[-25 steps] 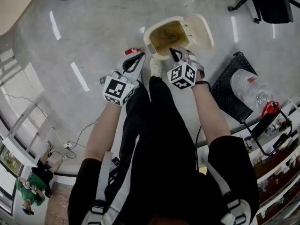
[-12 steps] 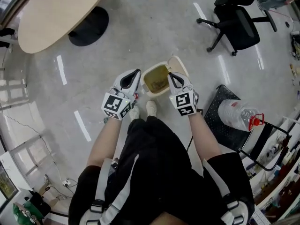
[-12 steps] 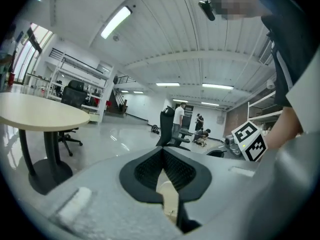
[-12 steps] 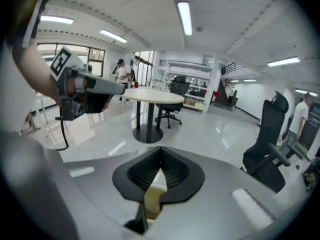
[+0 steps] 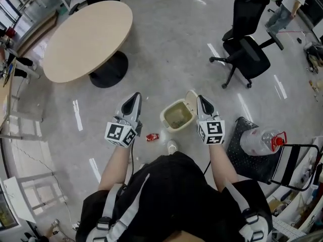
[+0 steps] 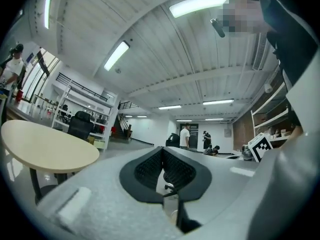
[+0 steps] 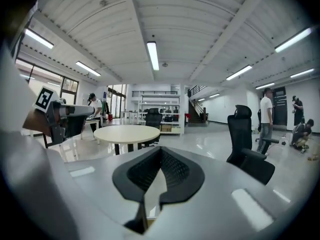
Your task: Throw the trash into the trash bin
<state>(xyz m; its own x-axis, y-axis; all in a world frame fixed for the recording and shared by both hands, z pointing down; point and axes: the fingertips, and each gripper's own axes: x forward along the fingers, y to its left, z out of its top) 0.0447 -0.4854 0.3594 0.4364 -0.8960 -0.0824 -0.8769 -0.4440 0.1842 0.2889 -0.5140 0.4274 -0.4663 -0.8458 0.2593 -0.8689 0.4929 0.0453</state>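
Far left, a round beige table (image 5: 86, 39) stands on a glossy grey floor (image 5: 166, 59). A person dressed in black stands near the middle of the room, arms held forward, with a gripper in each hand.

The left gripper (image 5: 136, 96) points out roughly level. Its two black ribbed jaws are pressed together at the tips, with nothing between them.

Just right of it, low on the floor, lies a small red piece of trash (image 5: 152, 137). It sits outside the trash bin, just beside the bin's left side and near the person's pale shoe (image 5: 172, 146).

The cream trash bin (image 5: 169, 121) stands between the two grippers, its lid tipped open. What lies inside cannot be made out.

The right gripper (image 5: 201, 99) points slightly downward beside the bin. Its jaws are closed together and hold nothing.

Further right, a clear plastic bottle with a red cap (image 5: 260, 141) lies on a black seat (image 5: 247, 158). Behind it, a black office chair (image 5: 247, 49) stands well apart.
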